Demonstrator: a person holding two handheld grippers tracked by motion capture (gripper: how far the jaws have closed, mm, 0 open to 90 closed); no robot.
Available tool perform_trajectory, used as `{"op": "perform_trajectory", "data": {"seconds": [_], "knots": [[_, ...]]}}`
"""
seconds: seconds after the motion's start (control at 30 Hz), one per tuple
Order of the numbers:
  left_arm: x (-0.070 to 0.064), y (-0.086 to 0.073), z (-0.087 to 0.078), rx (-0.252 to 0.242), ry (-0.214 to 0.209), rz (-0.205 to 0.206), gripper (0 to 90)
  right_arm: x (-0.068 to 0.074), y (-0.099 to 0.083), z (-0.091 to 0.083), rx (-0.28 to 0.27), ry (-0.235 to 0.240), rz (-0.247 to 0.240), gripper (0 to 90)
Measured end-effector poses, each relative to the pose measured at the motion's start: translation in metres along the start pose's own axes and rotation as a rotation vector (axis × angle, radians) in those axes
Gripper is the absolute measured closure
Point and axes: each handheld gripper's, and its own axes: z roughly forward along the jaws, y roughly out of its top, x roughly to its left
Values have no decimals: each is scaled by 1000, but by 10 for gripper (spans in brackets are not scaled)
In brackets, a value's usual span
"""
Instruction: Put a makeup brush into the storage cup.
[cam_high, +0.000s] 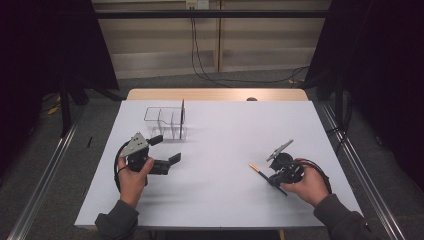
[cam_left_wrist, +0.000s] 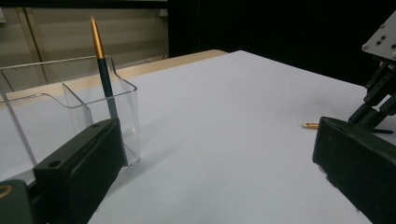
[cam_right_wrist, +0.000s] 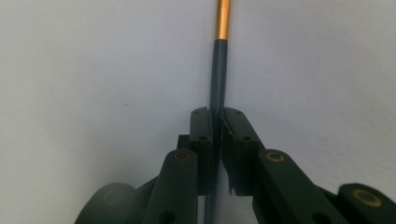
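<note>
My right gripper (cam_right_wrist: 217, 122) pinches a dark pencil with a gold end (cam_right_wrist: 218, 79) low over the white table (cam_high: 225, 150). My left gripper (cam_high: 165, 148), spread, waits beside the clear plastic holder (cam_high: 165, 121). I should lift steadily, then tip it upright.

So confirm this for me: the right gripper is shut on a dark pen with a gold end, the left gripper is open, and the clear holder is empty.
One thing is wrong: the clear holder is not empty. A pen stands in it, tilted, as the left gripper view shows. The rest holds: the right gripper is shut on the dark, gold-ended pen, and the left gripper is open.
</note>
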Motion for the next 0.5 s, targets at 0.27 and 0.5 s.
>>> {"op": "perform_trajectory", "data": {"seconds": [0.27, 0.5], "knots": [[-1, 0, 0, 12, 8, -3, 19, 0, 1, 0, 32, -11, 4, 824], [-1, -1, -1, 13, 14, -1, 20, 6, 6, 1, 69, -37, -18, 835]]}}
